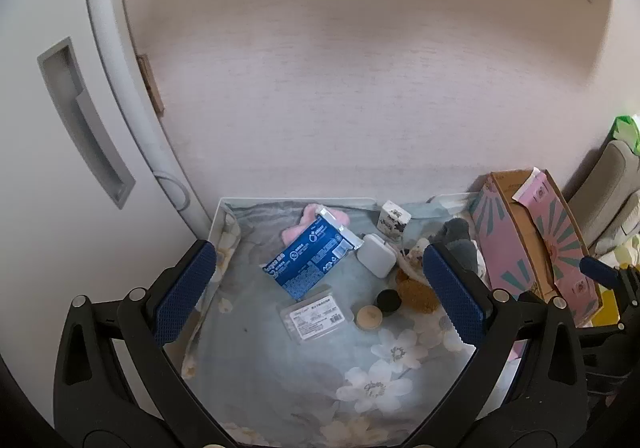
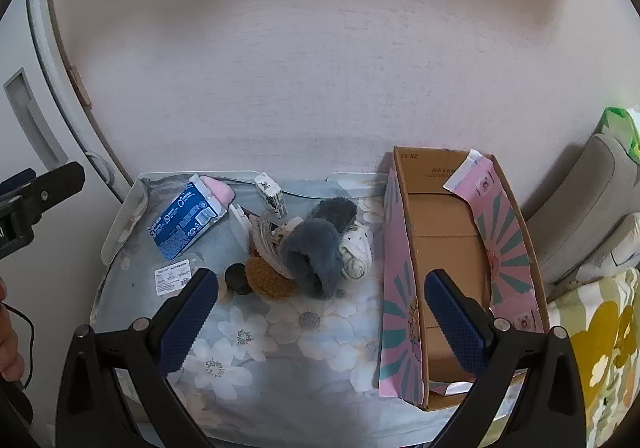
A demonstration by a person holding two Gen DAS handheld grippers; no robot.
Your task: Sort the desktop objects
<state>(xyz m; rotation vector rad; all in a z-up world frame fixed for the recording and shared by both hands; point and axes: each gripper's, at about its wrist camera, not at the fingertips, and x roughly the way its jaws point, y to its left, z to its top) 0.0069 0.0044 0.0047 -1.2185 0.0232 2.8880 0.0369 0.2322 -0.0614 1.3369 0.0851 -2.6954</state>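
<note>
A small table with a floral cloth (image 1: 304, 364) holds a blue packet (image 1: 308, 262), a pink fluffy item (image 1: 298, 226), a clear labelled packet (image 1: 314, 318), a white square case (image 1: 375, 260), a small milk carton (image 1: 394, 219), a black round lid (image 1: 389, 300), a beige round lid (image 1: 368, 316), a brown fuzzy item (image 2: 268, 278), a grey plush slipper (image 2: 316, 248) and white cloth (image 2: 356, 252). An open pink cardboard box (image 2: 452, 260) stands at the right. My left gripper (image 1: 320, 298) is open above the packets. My right gripper (image 2: 320, 322) is open, empty, between pile and box.
A white cabinet door with a recessed handle (image 1: 84, 123) stands left of the table, a pale wall behind. A grey cushion (image 2: 592, 207) and a yellow patterned cloth (image 2: 600, 348) lie right of the box. The other gripper's tip (image 2: 44, 183) shows at the left.
</note>
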